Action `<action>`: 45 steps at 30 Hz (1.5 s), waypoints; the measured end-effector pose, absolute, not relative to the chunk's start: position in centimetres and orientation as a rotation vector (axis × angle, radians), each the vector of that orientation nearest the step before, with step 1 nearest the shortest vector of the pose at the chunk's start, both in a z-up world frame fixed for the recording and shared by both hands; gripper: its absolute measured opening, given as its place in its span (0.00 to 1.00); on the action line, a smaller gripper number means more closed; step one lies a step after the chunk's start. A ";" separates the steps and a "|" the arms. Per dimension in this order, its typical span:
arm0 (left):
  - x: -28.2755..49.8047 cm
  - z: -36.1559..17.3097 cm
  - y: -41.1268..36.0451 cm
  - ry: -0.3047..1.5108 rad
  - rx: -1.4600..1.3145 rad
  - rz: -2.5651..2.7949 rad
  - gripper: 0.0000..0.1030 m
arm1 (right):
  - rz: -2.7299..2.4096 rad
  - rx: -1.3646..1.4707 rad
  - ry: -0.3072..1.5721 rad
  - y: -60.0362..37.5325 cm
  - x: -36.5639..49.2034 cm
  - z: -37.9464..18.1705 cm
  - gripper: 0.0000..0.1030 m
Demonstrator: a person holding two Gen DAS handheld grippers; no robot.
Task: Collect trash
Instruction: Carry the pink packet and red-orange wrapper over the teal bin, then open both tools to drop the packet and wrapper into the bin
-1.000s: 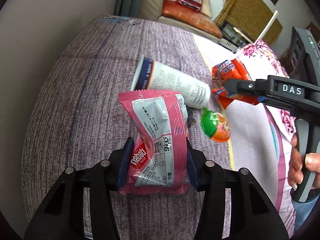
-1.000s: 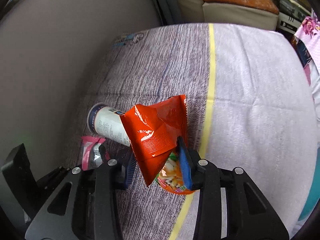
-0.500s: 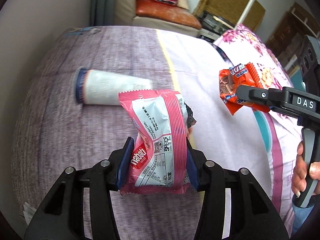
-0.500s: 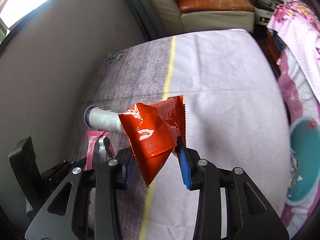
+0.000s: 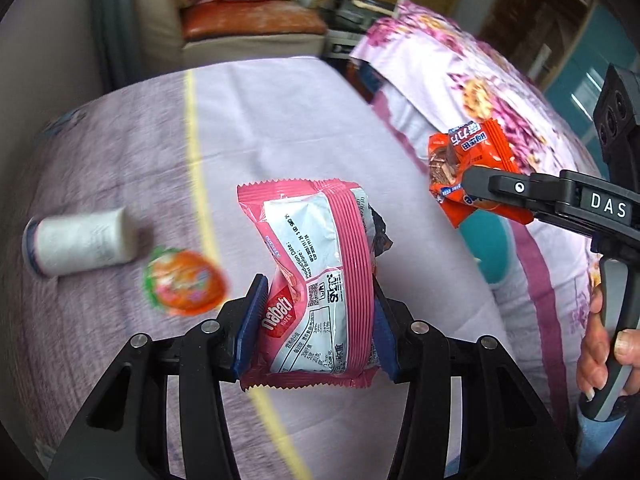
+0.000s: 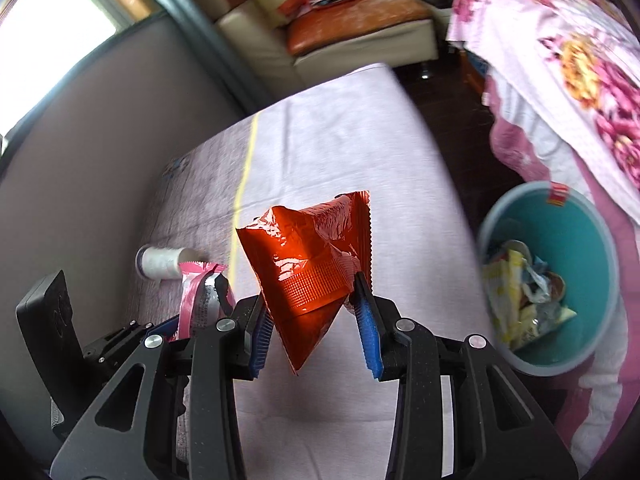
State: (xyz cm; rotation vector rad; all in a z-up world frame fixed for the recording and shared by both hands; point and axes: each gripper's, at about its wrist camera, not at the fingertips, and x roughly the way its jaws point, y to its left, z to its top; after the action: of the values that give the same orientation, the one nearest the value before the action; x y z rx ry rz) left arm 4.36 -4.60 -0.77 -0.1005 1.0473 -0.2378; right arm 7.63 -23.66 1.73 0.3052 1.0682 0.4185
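My left gripper [image 5: 316, 320] is shut on a pink Nabati wafer wrapper [image 5: 316, 272] and holds it above the bed. My right gripper [image 6: 312, 320] is shut on an orange snack wrapper [image 6: 312, 264], also lifted; both show in the left wrist view, the gripper [image 5: 472, 188] at right with the wrapper [image 5: 472, 168]. A white paper cup [image 5: 80, 246] lies on its side on the bed, with a round orange and green jelly cup [image 5: 184, 282] beside it. A teal bin [image 6: 576, 236] holding trash stands at the right, below the bed edge.
The bed has a purple and lilac cover [image 5: 280, 128] with a yellow stripe. A flowered pink blanket [image 6: 568, 52] drapes at the right above the bin. A sofa [image 6: 352, 28] with cushions stands beyond the bed. A grey wall runs along the left.
Both grippers have swung to the right with their wrappers. The cup and jelly cup have slid left in view, and the teal bin has come fully into the right wrist view.
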 end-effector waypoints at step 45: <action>13.0 -3.4 -28.2 1.126 0.154 -0.495 0.49 | 0.090 0.591 0.973 -46.9 7.8 -1.8 0.35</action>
State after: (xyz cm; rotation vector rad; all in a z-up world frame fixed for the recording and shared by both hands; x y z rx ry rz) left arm 12.96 -28.17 -3.38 0.1537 1.1260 -0.4951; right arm 7.76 -46.88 -1.78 0.5914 0.9726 0.0900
